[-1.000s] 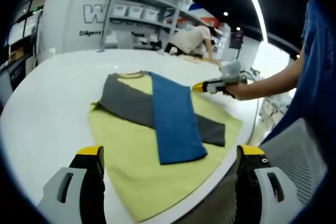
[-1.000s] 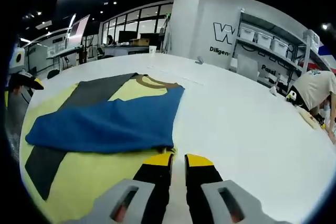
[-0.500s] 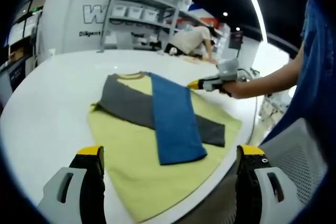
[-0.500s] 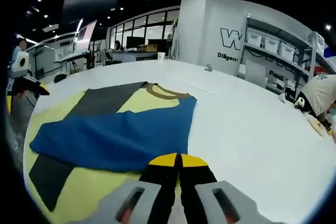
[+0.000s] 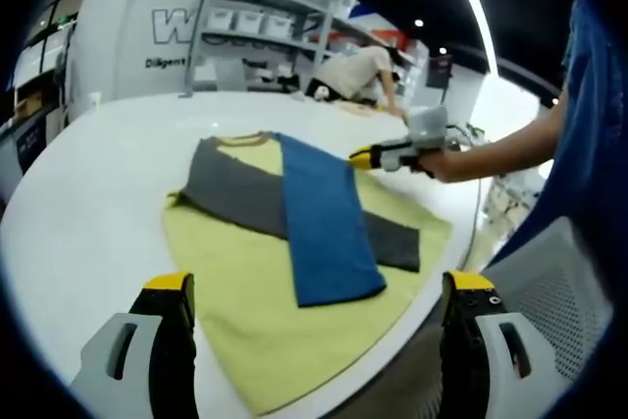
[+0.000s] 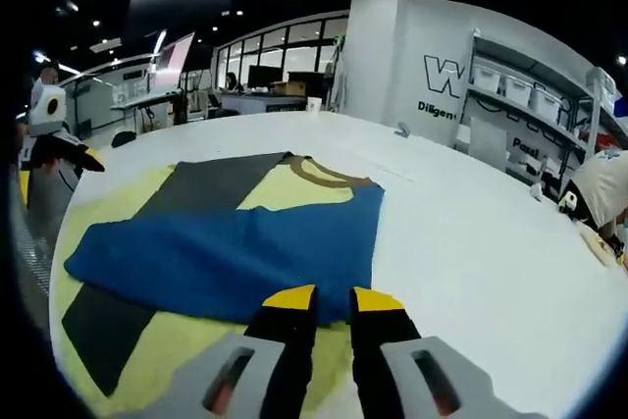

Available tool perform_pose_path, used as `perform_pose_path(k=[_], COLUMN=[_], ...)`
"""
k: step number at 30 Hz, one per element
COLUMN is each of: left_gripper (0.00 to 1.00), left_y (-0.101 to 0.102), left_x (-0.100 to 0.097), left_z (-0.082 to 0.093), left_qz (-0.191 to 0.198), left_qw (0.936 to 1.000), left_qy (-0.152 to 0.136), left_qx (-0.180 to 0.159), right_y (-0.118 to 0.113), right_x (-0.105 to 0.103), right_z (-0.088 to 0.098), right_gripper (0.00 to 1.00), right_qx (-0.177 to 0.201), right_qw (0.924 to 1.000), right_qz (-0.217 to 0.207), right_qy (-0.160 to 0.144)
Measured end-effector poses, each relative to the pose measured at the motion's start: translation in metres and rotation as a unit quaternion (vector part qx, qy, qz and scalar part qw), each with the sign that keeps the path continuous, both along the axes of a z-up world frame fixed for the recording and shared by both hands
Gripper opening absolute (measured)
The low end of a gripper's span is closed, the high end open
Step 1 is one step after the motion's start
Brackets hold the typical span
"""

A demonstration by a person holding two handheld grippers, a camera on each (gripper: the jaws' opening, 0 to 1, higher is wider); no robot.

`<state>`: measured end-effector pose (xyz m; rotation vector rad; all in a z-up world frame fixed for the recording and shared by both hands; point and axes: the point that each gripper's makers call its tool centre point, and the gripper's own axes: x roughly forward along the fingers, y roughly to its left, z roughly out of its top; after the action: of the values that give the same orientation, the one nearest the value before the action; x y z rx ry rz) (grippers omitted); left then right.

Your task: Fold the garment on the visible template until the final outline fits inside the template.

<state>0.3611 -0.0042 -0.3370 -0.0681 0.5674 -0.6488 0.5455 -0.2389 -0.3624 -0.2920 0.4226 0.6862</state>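
- In the left gripper view the left gripper [image 5: 319, 291] has its jaws wide apart, with nothing between them, low at the near edge of the bench [image 5: 88, 203].
- Ahead of those jaws lies the garment [image 5: 294, 233], flat on the bench: a yellow body, a grey sleeve crossing it slantwise, and a blue part folded over as a long strip running away from the jaws.
- The collar end of the garment points away from the left jaws; the yellow hem end reaches close to them.
- Beyond the garment, to the right of the left jaws, the right gripper [image 5: 365, 155] is held by a hand [image 5: 442, 162], its yellow tips at the far right edge of the blue strip; whether they touch the cloth I cannot tell.
- In the right gripper view the right gripper [image 6: 334, 298] has its jaws a narrow gap apart, empty, over the near edge of the garment [image 6: 226, 252], where blue meets yellow.
- From here the blue strip lies crosswise just ahead of the jaws, the grey sleeve and collar beyond it.
- Far left of the right jaws, the left gripper [image 6: 74, 156] shows at the bench [image 6: 471, 233] edge.
- Past the bench stand shelves [image 5: 265, 31] with bins and a person [image 5: 358, 71] bending over.
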Motion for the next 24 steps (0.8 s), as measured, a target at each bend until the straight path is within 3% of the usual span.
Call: perform_pose_path(k=[5,9,12,14,16,24], left_gripper=[0.99,0.99,0.99,0.99,0.99,0.99], left_y=[-0.001,0.0,0.0,0.001,0.001,0.001], left_x=[-0.001,-0.002,-0.002,-0.001,-0.001,-0.002], left_z=[-0.002,-0.004,-0.004,-0.003,-0.003,-0.006], left_qz=[-0.004,-0.006,-0.006,-0.004,-0.003,-0.01], left_qw=[1.0,0.9999,0.9999,1.0,1.0,0.9999], left_qy=[0.003,0.004,0.004,0.003,0.002,0.005], left_qx=[0.005,0.007,0.007,0.008,0.009,0.012], right_y=[0.05,0.106,0.111,0.136,0.149,0.154], right_x=[-0.036,-0.086,-0.09,-0.121,-0.139,-0.159], right_z=[0.013,0.012,0.013,0.006,-0.005,-0.011], right_gripper=[0.11,0.1,0.1,0.1,0.09,0.09], right_qx=[0.042,0.034,0.034,0.033,0.026,0.023], right_qw=[0.9978,0.988,0.9867,0.9771,0.9725,0.9664], right_qz=[0.052,0.151,0.159,0.21,0.23,0.254], right_qy=[0.005,0.003,0.003,0.011,0.022,0.035])
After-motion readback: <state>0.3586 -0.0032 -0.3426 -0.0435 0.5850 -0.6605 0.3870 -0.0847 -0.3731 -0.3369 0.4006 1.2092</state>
